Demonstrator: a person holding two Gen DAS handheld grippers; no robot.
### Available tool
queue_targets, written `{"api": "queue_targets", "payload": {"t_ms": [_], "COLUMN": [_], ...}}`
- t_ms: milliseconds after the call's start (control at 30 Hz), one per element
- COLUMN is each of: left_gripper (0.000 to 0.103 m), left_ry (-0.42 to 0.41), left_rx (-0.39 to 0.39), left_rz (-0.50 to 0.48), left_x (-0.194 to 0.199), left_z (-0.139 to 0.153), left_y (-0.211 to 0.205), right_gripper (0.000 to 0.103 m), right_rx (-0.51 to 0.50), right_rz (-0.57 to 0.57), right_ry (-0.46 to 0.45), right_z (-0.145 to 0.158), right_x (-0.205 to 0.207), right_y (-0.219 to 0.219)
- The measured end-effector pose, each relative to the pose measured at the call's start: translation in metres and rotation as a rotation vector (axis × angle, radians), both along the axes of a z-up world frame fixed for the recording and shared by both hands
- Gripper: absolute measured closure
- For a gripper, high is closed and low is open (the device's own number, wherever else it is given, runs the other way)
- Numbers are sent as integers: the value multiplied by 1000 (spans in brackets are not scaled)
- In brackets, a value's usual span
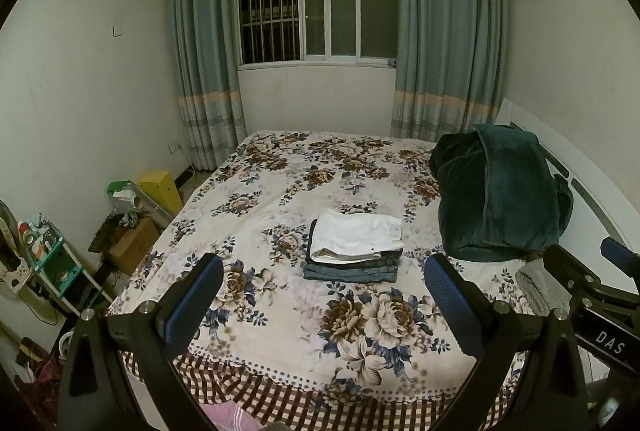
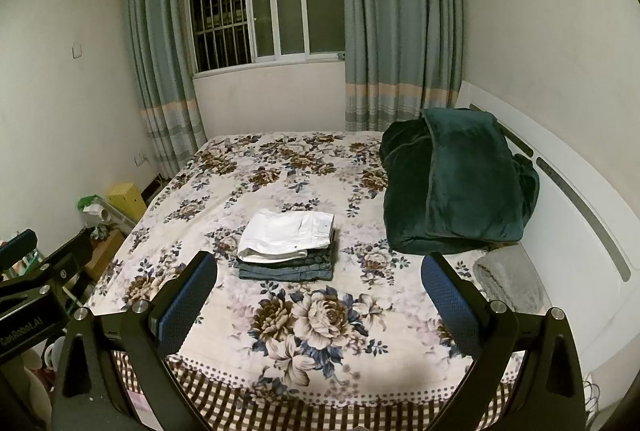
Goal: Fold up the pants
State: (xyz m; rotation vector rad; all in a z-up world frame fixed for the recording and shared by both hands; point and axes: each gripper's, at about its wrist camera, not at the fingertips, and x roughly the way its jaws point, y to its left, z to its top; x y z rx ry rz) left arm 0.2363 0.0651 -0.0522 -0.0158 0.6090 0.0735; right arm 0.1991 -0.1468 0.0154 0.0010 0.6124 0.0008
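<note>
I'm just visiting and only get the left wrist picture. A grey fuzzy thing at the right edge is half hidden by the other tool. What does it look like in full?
Observer: The right wrist view shows more of it. The grey fuzzy folded cloth lies on the bed between the dark green plush blanket and the white headboard.
Operator: Can you see my tool from there?
Observer: Yes. The left gripper enters at that view's left edge, and its black body reads "CenRobot.AI".
Operator: Is the other tool holding anything?
Observer: No. The right gripper has its fingers spread wide with nothing between them, short of the folded white pants.
</note>
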Motion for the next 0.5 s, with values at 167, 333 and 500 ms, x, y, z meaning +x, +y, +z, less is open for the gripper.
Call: {"api": "queue_targets", "payload": {"t_ms": [167,333,500], "left_gripper": [0,0,0], "left_ry": [0,-3,1], "left_rx": [1,4,-5], "left_rz": [3,5,2], "left_x": [0,-3,-3], "left_z": [3,4,3], "left_y": [-1,-1,0], "right_gripper": [0,0,0], "right_rx": [5,5,4], "right_rz": [-1,-2,-3], "right_ry": [-1,-3,-1], "right_z": [-1,-2,-2], "right_x": [-1,-3,-4], "right_y": [2,5,7]}}
